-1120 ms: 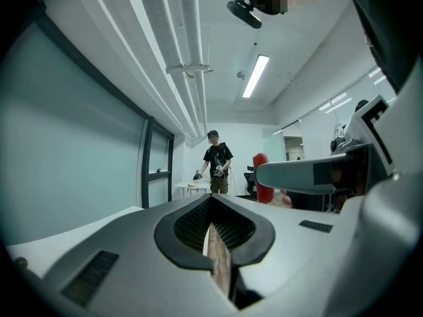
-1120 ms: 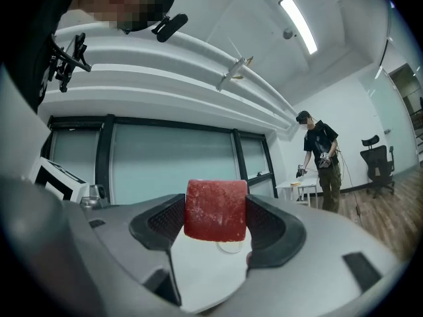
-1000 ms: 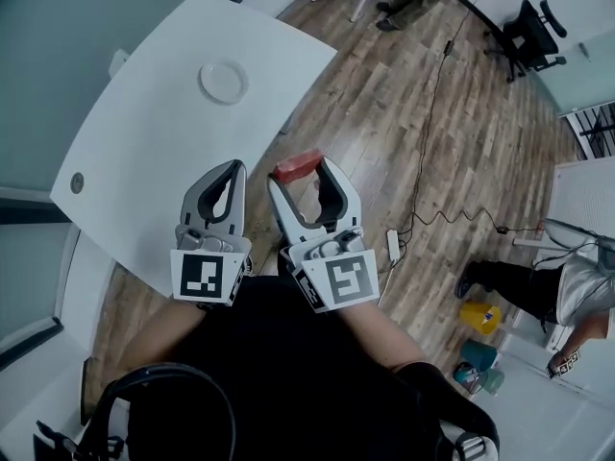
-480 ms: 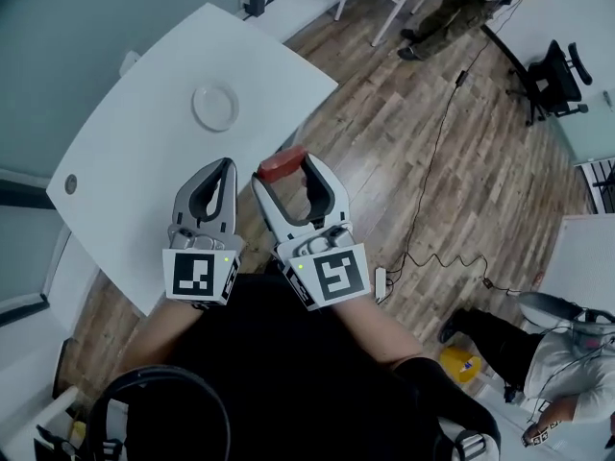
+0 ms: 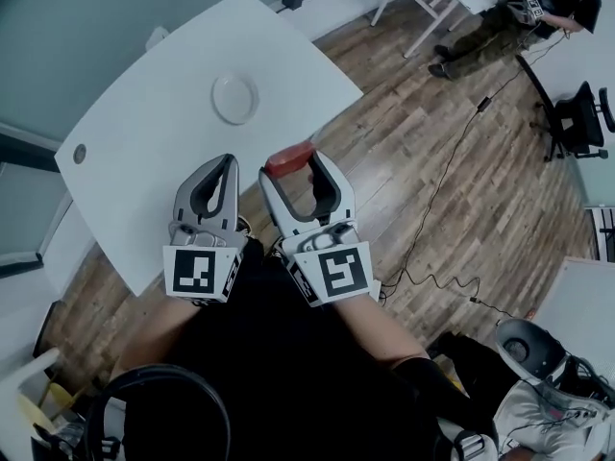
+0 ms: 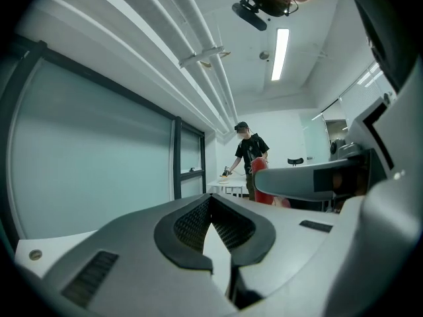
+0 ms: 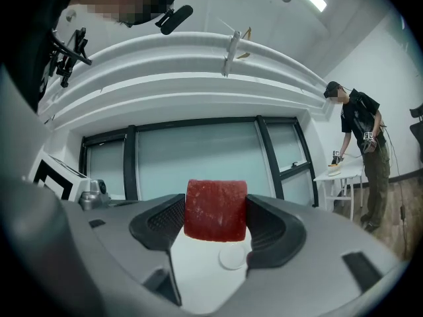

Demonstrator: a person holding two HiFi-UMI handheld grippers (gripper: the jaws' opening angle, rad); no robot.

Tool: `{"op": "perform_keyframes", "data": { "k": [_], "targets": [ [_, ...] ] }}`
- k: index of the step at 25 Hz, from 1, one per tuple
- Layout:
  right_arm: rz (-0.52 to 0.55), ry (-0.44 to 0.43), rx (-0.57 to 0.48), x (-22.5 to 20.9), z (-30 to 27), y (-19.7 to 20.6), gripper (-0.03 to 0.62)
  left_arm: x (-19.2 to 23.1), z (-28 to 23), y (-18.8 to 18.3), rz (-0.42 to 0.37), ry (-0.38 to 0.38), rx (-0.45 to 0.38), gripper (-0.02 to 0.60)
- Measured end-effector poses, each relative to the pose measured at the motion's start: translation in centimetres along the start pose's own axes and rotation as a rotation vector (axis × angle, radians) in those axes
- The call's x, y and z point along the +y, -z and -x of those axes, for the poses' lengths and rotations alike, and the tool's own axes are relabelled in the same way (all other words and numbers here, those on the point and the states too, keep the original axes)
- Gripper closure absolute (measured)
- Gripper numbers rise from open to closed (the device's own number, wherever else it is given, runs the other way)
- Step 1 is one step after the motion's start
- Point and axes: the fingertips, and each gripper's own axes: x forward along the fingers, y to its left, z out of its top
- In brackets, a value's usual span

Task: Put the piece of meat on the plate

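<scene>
**Transport phase: meat clamped in right hand-held gripper, plate not yet reached**

**Hold and placement.** The right hand-held gripper pinches the piece of meat, a red block, between its two pads. The block is gripped on opposite side faces. Its top stands proud of the jaws and its underside is free, which suits a straight set-down. The meat is in the air. In the head view it appears off the near edge of the tabletop, over the wooden floor, and well apart from the plate. The plate is empty and sits toward the far side of the tabletop. In the right gripper view it shows just below the meat, between the jaws, so the hand-held gripper appears aimed at the target.

**Pose.** Both units are held side by side in front of the torso. The jaws point forward toward the tabletop and the marker cubes face the head camera. The left hand-held gripper has its jaw tips pressed together on nothing. It sits just beside the right unit and takes no part in the carry.

**Assessment.** A forward reach over the tabletop remains, followed by a lowering onto the plate.
</scene>
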Motion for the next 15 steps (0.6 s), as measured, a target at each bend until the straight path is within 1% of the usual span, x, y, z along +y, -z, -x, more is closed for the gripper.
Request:
{"op": "perform_keyframes", "data": {
  "k": [4,15],
  "targets": [
    [-0.025,-0.008,0.022,0.1,-1.2,0.3,0.307,0.8,-0.9,0.7,0.017,0.001,0.014,0.583],
    [0.023,0.005,0.1,-2.0,-6.2,1.8,0.307,4.7,-5.6,2.2,0.068,0.007,0.037,0.583]
  ]
}}
